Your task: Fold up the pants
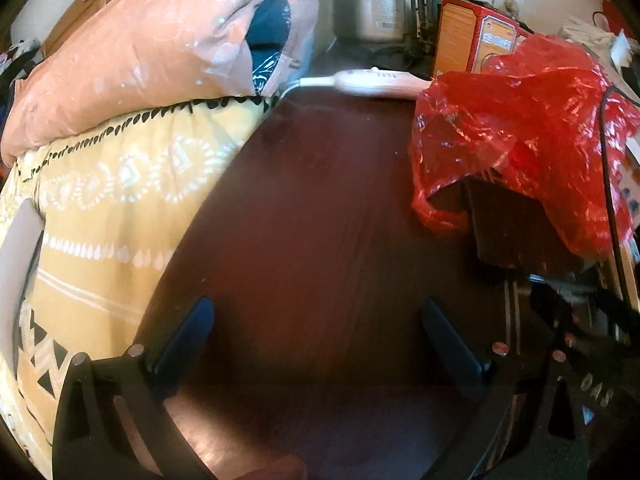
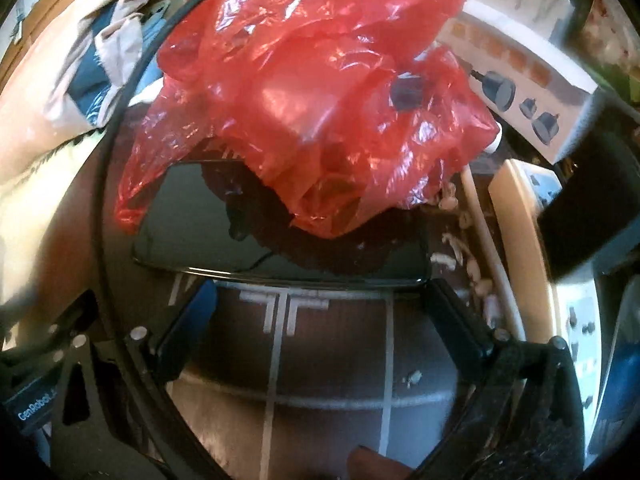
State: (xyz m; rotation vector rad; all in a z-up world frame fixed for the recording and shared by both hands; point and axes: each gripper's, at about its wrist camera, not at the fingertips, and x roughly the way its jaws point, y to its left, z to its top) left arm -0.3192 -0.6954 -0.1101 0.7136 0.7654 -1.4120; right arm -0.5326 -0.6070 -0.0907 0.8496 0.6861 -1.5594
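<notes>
no pants show in either view. left gripper (image 1: 316, 336) and right gripper (image 2: 316, 320) hang spread and empty over the dark tabletop (image 1: 312, 200); the red plastic bag (image 2: 320, 92) at its far right edge could snag.

"GenRobot" reads on the black gripper body (image 2: 34, 408); other lettering is too blurred to read

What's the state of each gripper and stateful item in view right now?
left gripper: open, empty, over the dark red table.
right gripper: open, empty.
red plastic bag: crumpled, draped over the glossy black panel.
orange quilt: bundled on the yellow patterned bedding.
pants: not identifiable in either view.
</notes>
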